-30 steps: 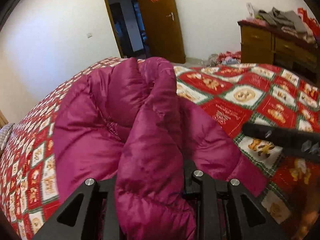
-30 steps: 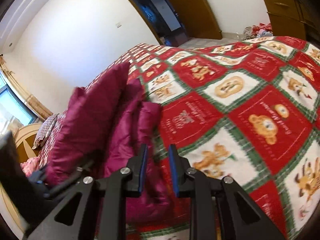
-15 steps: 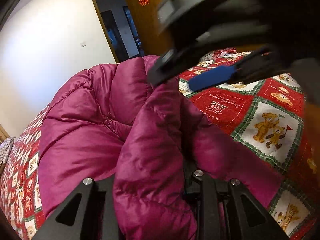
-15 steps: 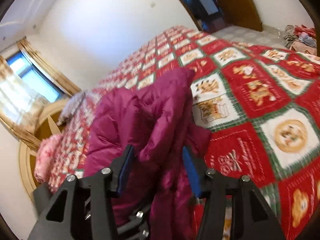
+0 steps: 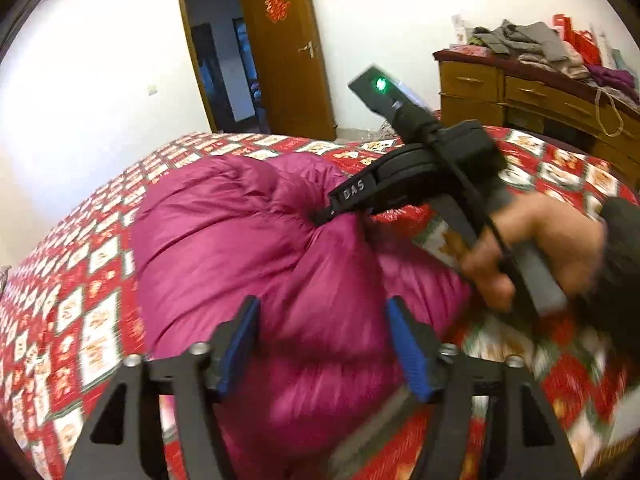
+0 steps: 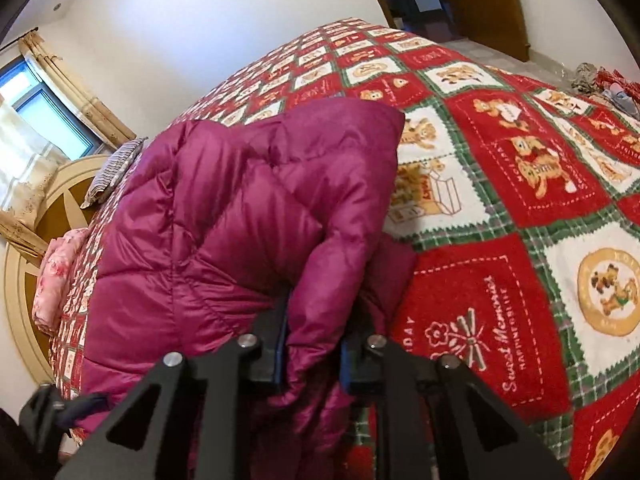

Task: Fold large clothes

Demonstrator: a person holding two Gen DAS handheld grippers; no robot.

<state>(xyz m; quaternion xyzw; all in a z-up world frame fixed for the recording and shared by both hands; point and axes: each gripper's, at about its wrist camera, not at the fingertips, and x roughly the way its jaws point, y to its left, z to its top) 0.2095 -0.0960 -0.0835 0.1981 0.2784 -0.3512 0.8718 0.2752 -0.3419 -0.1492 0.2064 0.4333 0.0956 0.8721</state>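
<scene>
**On the bed: jacket bunched, right tongs pinching it**

Across the red patchwork bedspread (image 6: pixel 500 264) lies your magenta puffer jacket (image 6: pixel 224 216), heaped left-centre. Your right gripper (image 6: pixel 312 356) just closed & pinches a fold. Your left gripper (image 5: pixel 324 344) just opened; jaws spread w/ fabric between, near edge.

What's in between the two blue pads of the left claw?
Puffy magenta jacket bulges between the left claw pads, which have just opened off it; the left wrist view shows this.
</scene>
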